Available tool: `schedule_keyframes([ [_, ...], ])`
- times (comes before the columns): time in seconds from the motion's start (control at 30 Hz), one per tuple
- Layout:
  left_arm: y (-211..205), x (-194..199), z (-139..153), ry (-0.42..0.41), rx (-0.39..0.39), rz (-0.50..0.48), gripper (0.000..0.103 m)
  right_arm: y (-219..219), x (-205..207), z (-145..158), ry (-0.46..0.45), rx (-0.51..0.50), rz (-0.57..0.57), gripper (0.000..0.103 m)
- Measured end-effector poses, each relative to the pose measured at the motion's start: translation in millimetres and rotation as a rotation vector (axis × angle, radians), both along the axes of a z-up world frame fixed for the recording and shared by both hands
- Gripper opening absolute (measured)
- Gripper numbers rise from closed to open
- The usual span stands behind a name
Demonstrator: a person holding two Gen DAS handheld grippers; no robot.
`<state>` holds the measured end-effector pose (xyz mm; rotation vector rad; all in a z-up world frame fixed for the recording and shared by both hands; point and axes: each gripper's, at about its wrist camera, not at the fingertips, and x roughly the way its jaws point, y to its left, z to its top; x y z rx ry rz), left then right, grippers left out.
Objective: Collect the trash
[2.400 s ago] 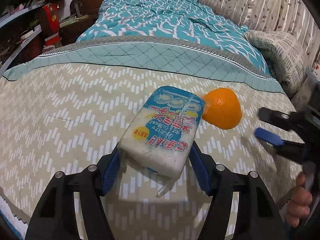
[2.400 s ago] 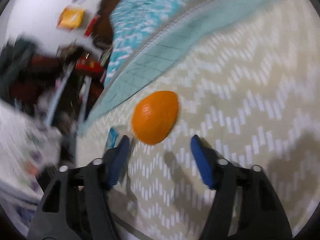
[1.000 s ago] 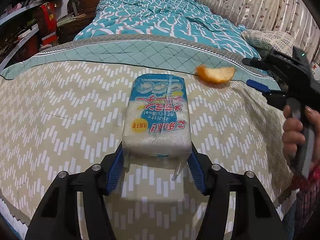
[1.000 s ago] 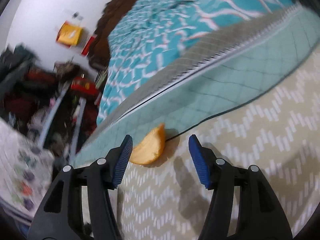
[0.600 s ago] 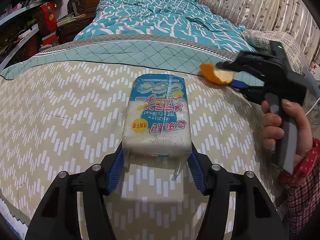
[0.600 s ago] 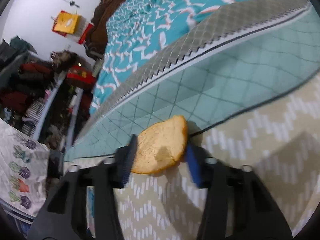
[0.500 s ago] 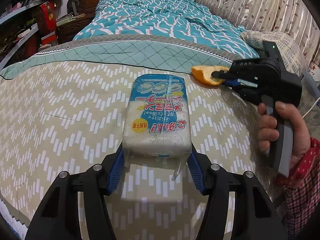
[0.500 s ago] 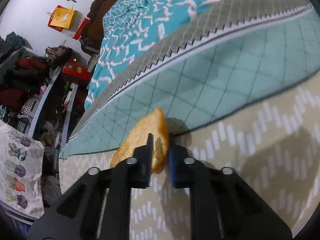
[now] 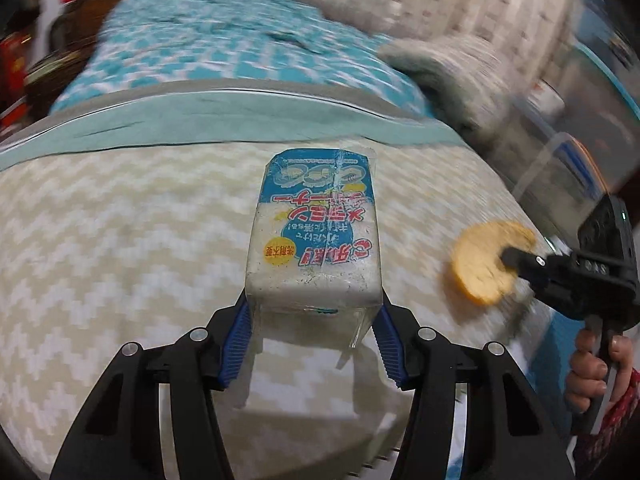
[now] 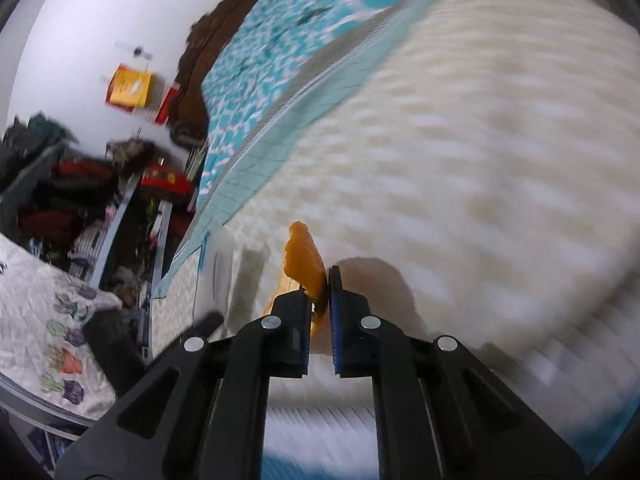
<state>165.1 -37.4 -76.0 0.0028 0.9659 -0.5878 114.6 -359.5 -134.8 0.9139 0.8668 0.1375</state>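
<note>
1. Here the left claw (image 9: 314, 334) is clenched on a wrapped sponge packet (image 9: 316, 240), its blue pads pressed against the packet's two near sides — the jaws stand about as wide as the packet itself.
2. The packet juts straight ahead toward 12 o'clock from the claw, over the cream zigzag blanket (image 9: 120, 240) on the bed; its printed blue-and-white label faces up, and a loose flap of clear wrap hangs at the near end.
3. The right claw (image 10: 320, 284) is nearly closed, pinching a piece of orange peel (image 10: 304, 260) edge-on between its pads, with only the thin peel separating them.
4. In the left wrist view that peel (image 9: 486, 264) shows at 3 o'clock from the packet, well apart from it, its pale inner side facing the camera — the right claw's black tips (image 9: 520, 258) bite its right edge.
5. The person's right hand (image 9: 598, 364) wraps the handle at the lower right of that view.
6. A teal patterned quilt (image 9: 224, 52) covers the far part of the bed at 12 o'clock; both views are blurred.
</note>
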Motion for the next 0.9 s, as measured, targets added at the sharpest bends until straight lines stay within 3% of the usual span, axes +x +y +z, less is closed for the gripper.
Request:
schedule_keyframes([
  [0.1,-18,-10,-1,0.043,-0.024,-0.071,0.052,-40,-68,2,-0.01,0.01,-0.097,0.01],
  [0.23,-60,-35,4,0.029,0.016,-0.164,0.052,-80,-135,0,-0.027,0.01,-0.215,0.01],
  [0.33,-101,-59,5,0.033,0.038,-0.252,0.052,-110,-179,-10,-0.049,0.065,-0.305,0.01],
  [0.6,-238,-114,7,0.047,0.068,-0.484,0.052,-176,-240,-10,-0.132,0.105,-0.454,0.01],
  [0.73,-310,-132,19,0.02,0.064,-0.576,0.052,-221,-262,4,-0.168,0.054,-0.536,0.01],
  [0.9,-410,-133,31,-0.005,0.072,-0.656,0.053,-269,-265,27,-0.132,-0.173,-0.6,0.01],
])
